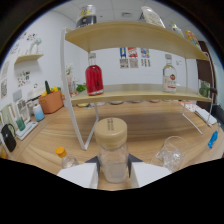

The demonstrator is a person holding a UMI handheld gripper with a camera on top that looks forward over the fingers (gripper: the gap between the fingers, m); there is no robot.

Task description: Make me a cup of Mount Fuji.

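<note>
The tool point(114, 167) holds a clear glass bottle point(112, 159) between its two white fingers point(80, 175), which press against the bottle's sides from left and right. The bottle stands upright, its long axis vertical, with its round tan lid point(110, 131) on top and pointing up. Through the glass it looks clear. No label or writing can be made out on it.

Just beyond the right finger an empty clear drinking glass point(173, 151) stands on the wooden surface point(145, 125). Beside the left finger sits a small clear bottle with an orange cap point(62, 154).

Behind them rises a two-tier wooden shelf point(135, 91) on a white frame. On its lower board a bottle of red liquid point(94, 76) stands upright towards the left, and a clear bottle with a pale label point(170, 75) stands upright towards the right; the label carries a red mark, but its words are too small to read. On the upper board stands a container with a dark label point(87, 16), also unreadable, and further bottles lie near its right end.

Far to the left on the surface an orange pot point(50, 101) holds yellow and green items, with a small light-blue cup point(38, 112) near it. Three small printed cards point(132, 56) hang on the white wall behind the shelf; their writing cannot be read.
</note>
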